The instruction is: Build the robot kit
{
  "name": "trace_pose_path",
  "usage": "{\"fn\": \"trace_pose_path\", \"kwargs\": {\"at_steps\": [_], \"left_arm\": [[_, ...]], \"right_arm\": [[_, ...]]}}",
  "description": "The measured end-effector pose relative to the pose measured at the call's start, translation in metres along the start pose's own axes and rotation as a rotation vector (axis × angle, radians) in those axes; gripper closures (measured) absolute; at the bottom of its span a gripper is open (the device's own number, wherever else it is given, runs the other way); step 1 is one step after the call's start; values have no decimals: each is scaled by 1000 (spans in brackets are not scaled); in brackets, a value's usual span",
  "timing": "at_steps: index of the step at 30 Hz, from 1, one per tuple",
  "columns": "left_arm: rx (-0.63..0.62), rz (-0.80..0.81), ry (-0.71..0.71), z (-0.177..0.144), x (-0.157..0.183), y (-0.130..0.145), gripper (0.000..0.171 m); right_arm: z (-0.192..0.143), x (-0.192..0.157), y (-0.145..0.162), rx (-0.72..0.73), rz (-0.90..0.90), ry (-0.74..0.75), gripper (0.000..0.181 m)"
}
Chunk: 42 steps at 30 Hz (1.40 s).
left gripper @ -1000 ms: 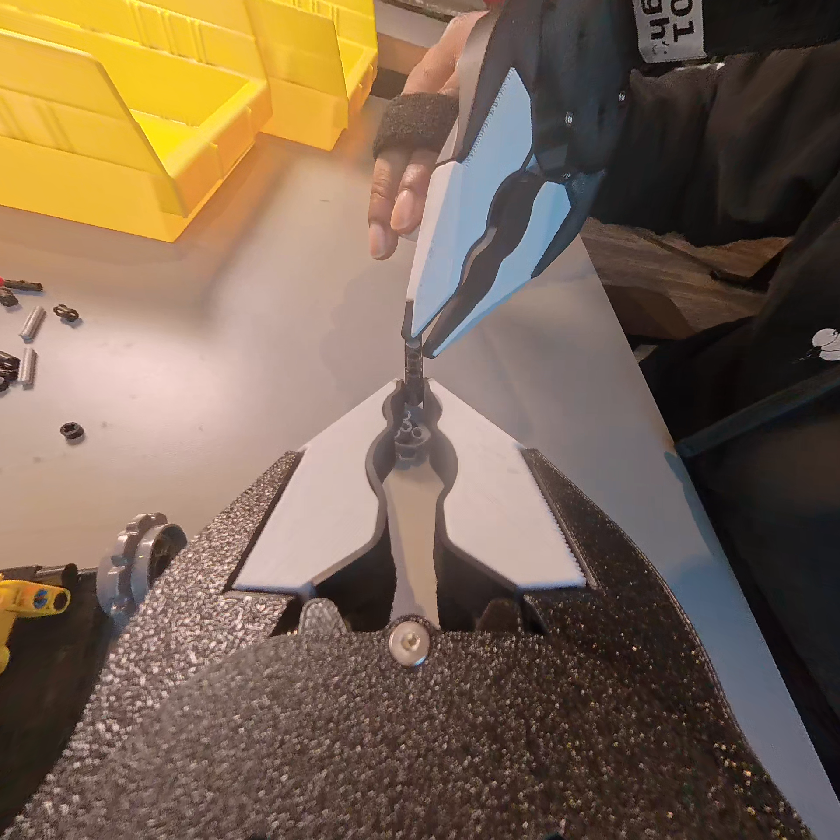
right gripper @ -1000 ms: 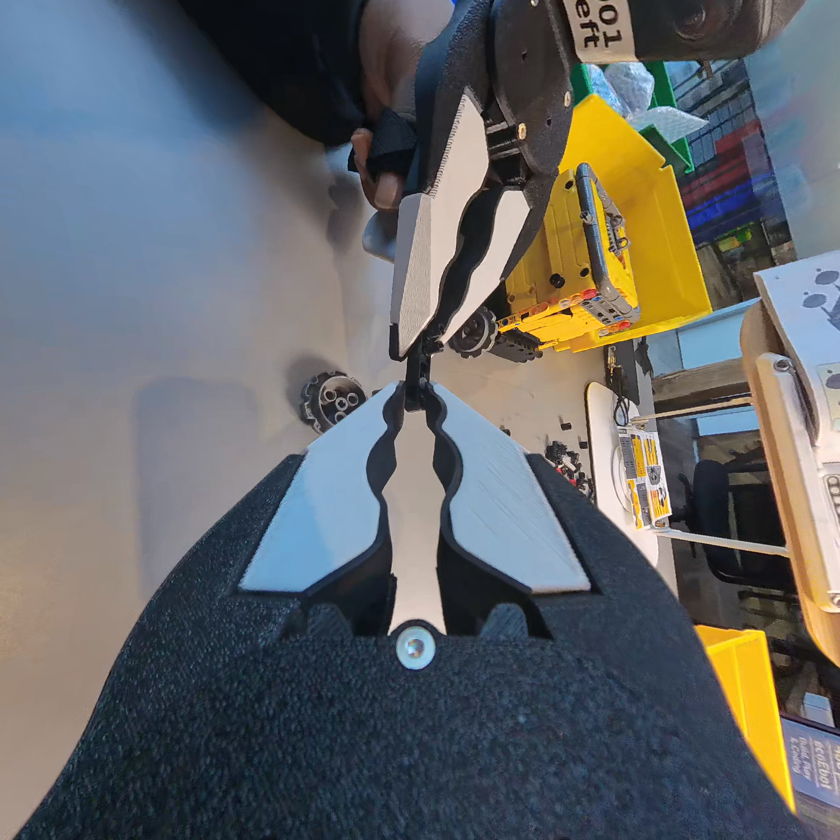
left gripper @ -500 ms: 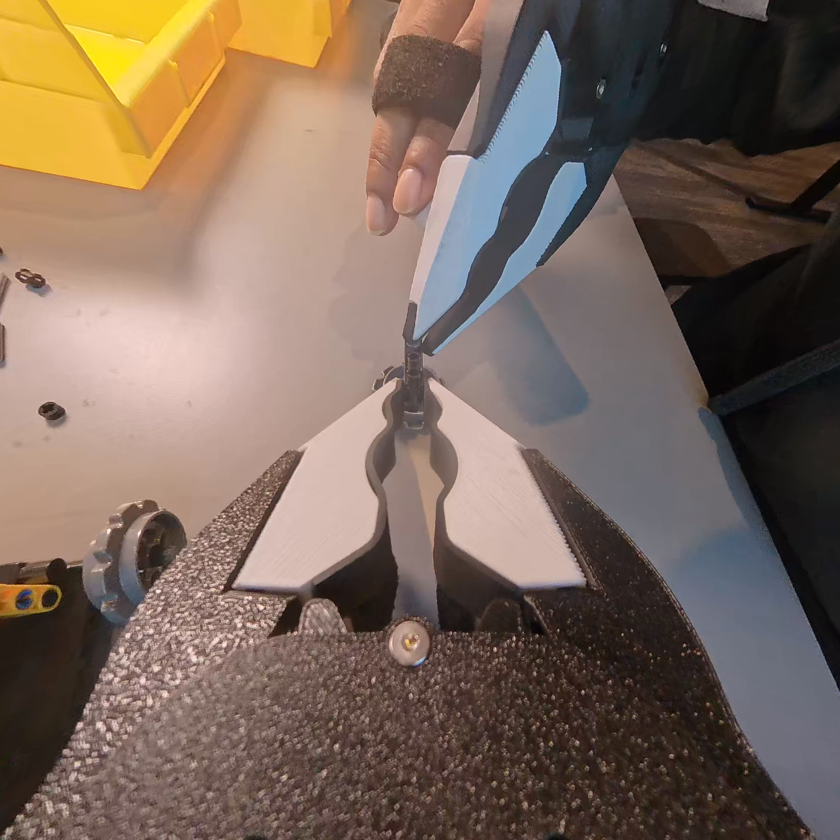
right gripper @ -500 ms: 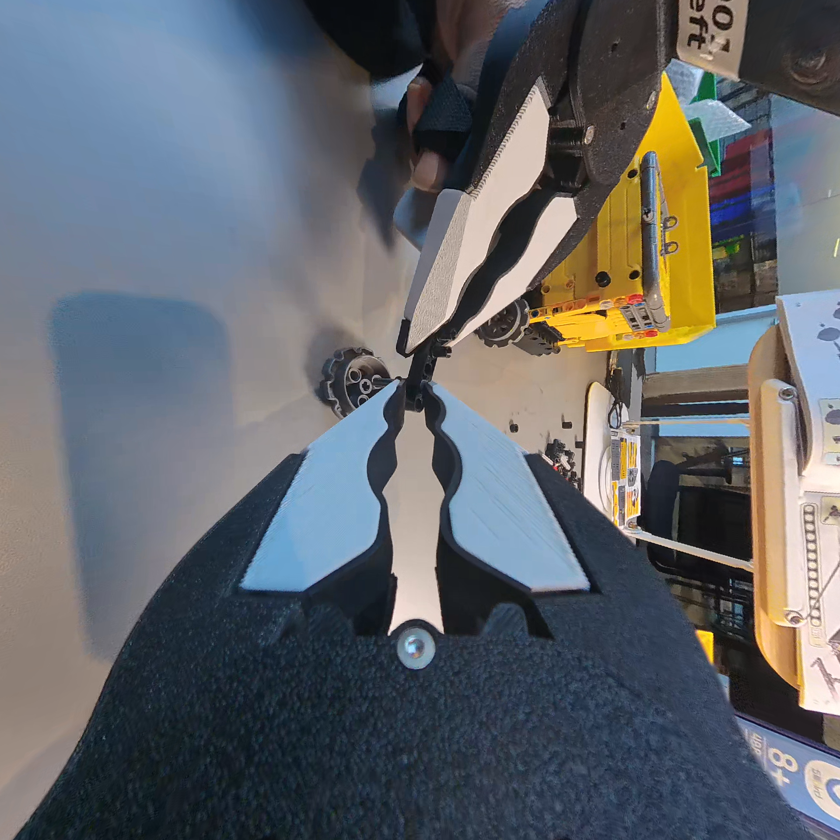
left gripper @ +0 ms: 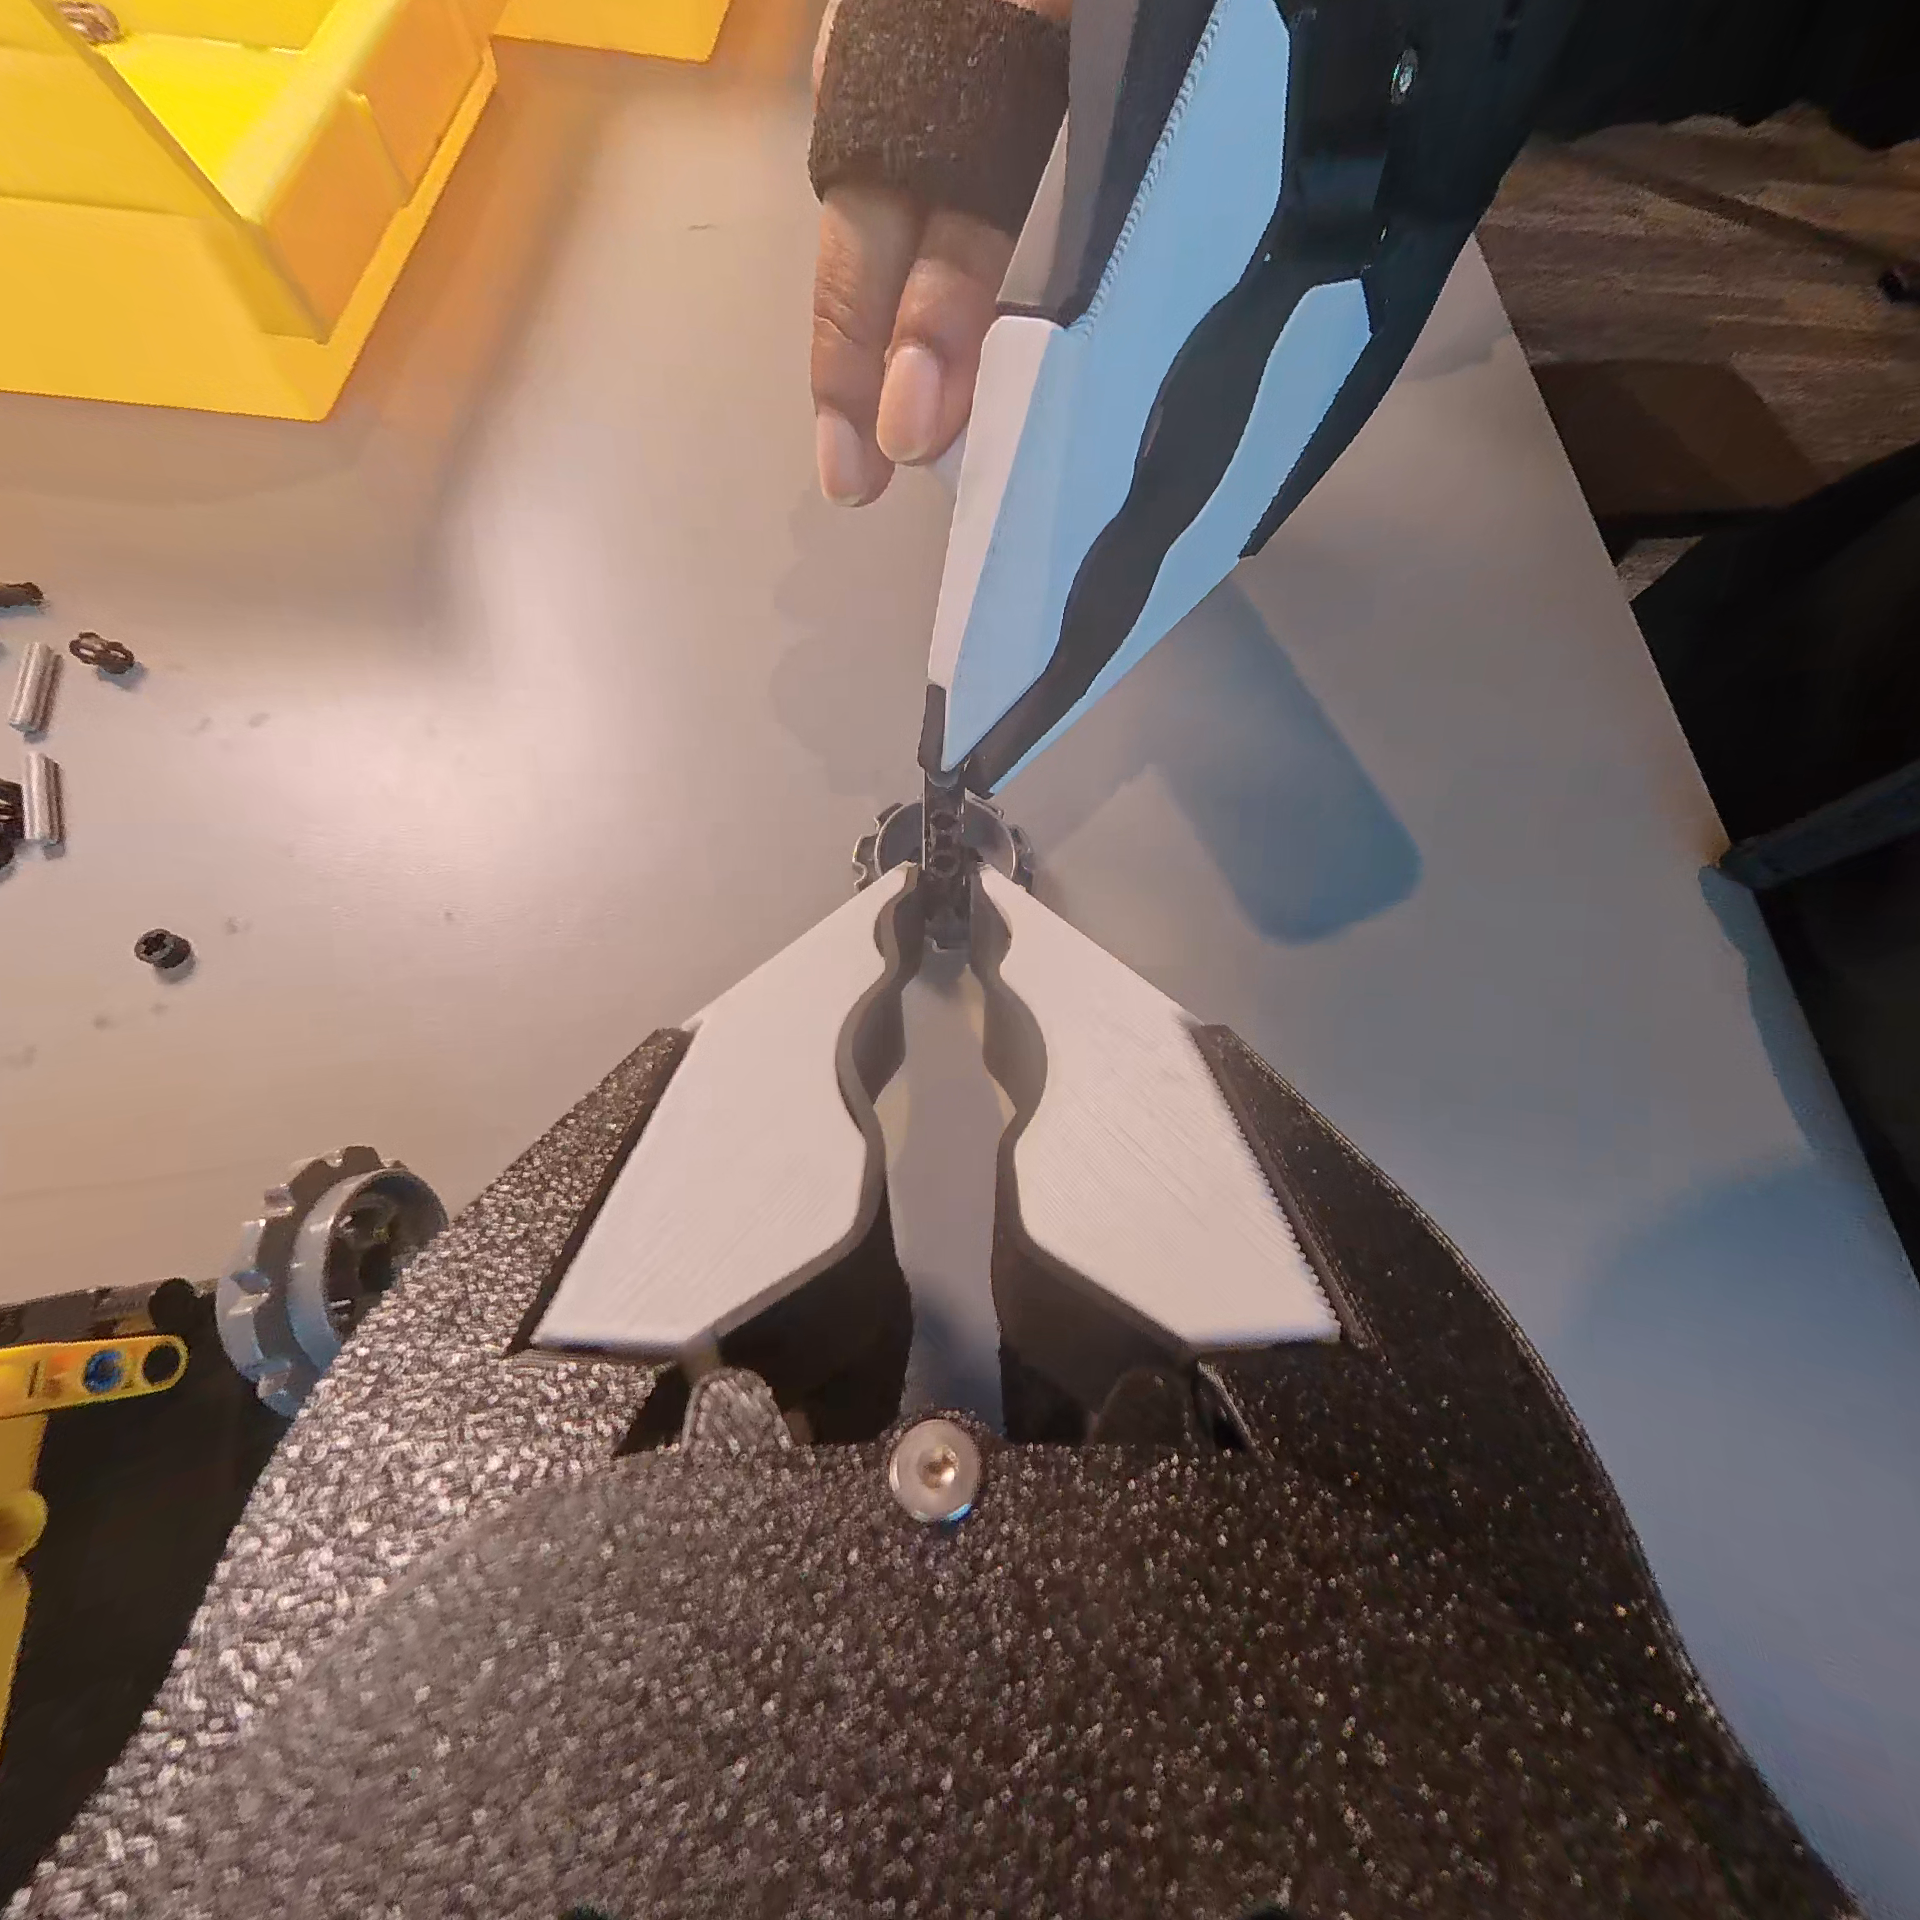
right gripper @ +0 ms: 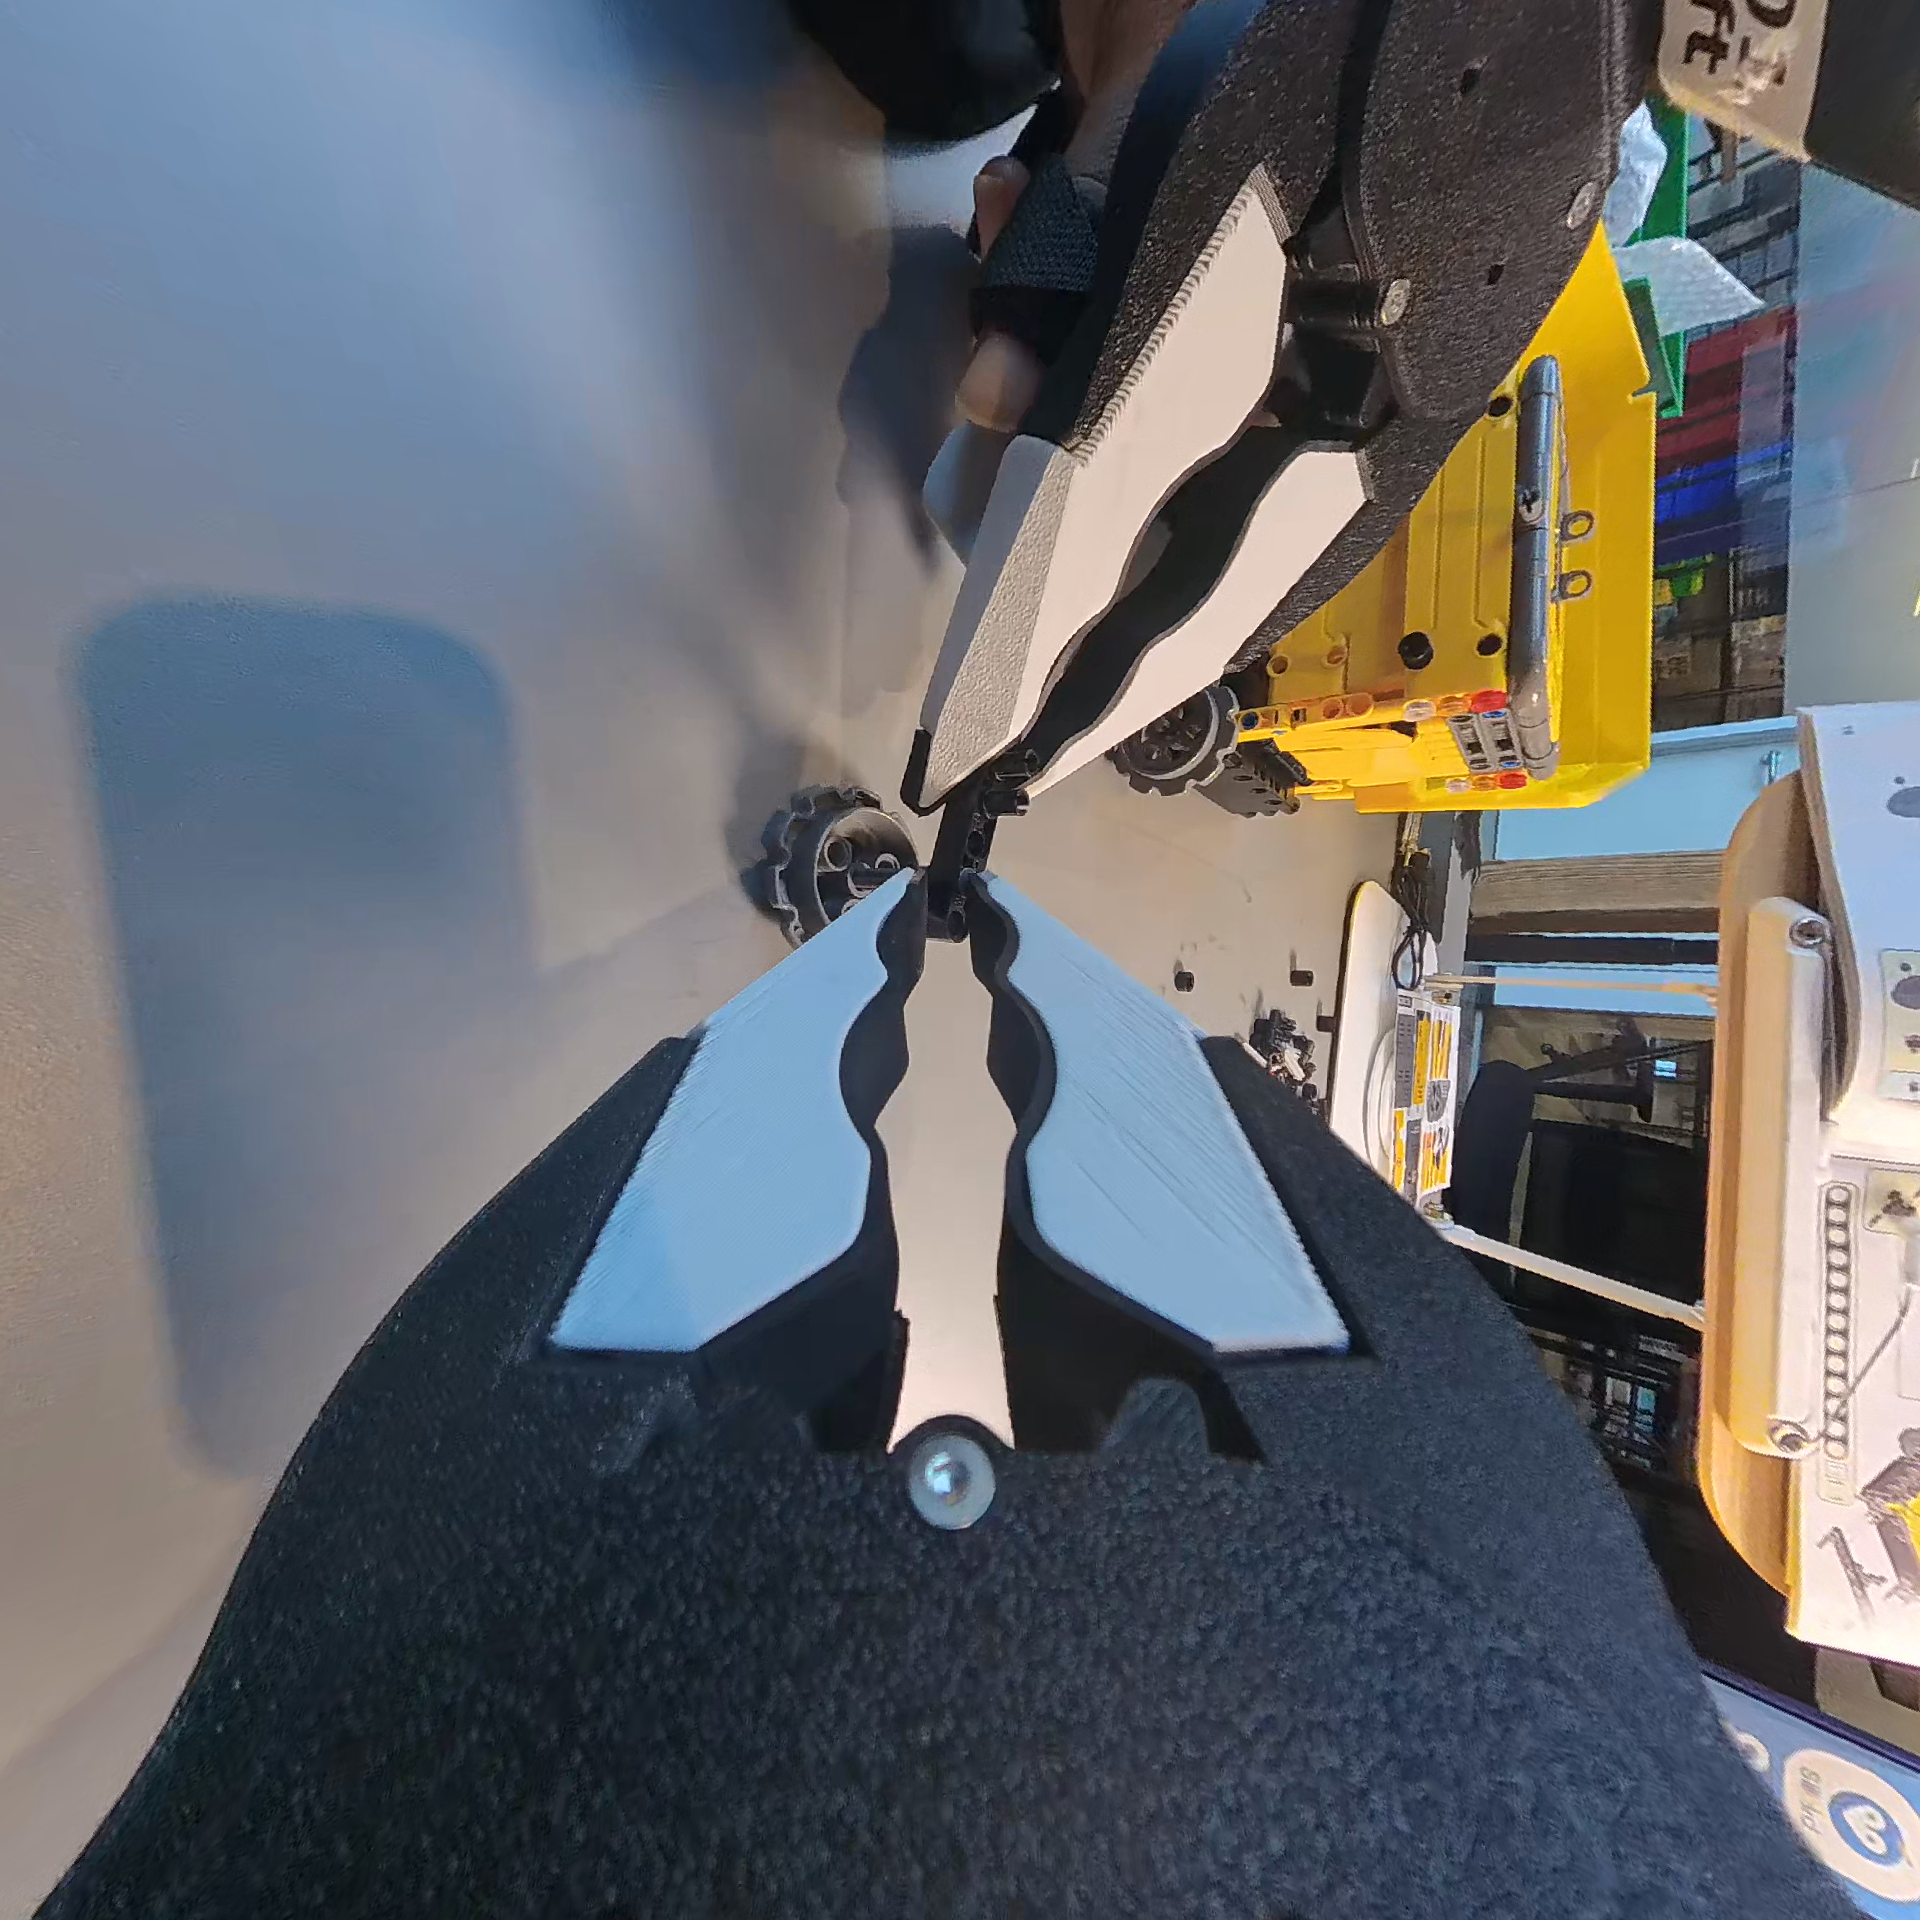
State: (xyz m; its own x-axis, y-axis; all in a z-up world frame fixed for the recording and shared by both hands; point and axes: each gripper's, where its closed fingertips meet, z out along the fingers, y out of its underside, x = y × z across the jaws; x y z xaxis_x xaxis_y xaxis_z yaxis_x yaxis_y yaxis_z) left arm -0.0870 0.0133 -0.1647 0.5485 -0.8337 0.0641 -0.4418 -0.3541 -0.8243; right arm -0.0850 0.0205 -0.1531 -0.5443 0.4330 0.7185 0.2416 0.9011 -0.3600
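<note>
Black holed beam (left gripper: 943,852) between both jaws, pinched.

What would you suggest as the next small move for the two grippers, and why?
Probably ease the two ends gently together along the part's axis. The left gripper and the right gripper are each shut on one end of the same small black beam with holes, held above the table over a grey toothed wheel.
</note>
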Motion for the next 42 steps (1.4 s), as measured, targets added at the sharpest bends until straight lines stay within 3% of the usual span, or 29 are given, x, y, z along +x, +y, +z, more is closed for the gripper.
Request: {"fn": "trace_pose_path", "kwargs": {"at_steps": [9, 22, 27, 32, 35, 42], "left_arm": [[-36, 37, -73, 1, -2, 0, 166], [0, 0, -26, -3, -6, -4, 166], [62, -19, -14, -12, -6, -11, 166], [189, -33, 55, -26, 3, -30, 166], [242, -41, 79, -30, 7, -39, 166], [289, -73, 39, -35, 1, -48, 166]], "right_arm": [[0, 1, 2, -13, -27, -2, 174], [-1, 8, 1, -5, 36, 0, 178], [-17, 21, -8, 183, 390, -55, 163], [-20, 20, -8, 372, 737, -175, 162], [-23, 25, -21, 481, 827, -225, 163], [-22, 39, -21, 529, 920, -186, 175]]}}
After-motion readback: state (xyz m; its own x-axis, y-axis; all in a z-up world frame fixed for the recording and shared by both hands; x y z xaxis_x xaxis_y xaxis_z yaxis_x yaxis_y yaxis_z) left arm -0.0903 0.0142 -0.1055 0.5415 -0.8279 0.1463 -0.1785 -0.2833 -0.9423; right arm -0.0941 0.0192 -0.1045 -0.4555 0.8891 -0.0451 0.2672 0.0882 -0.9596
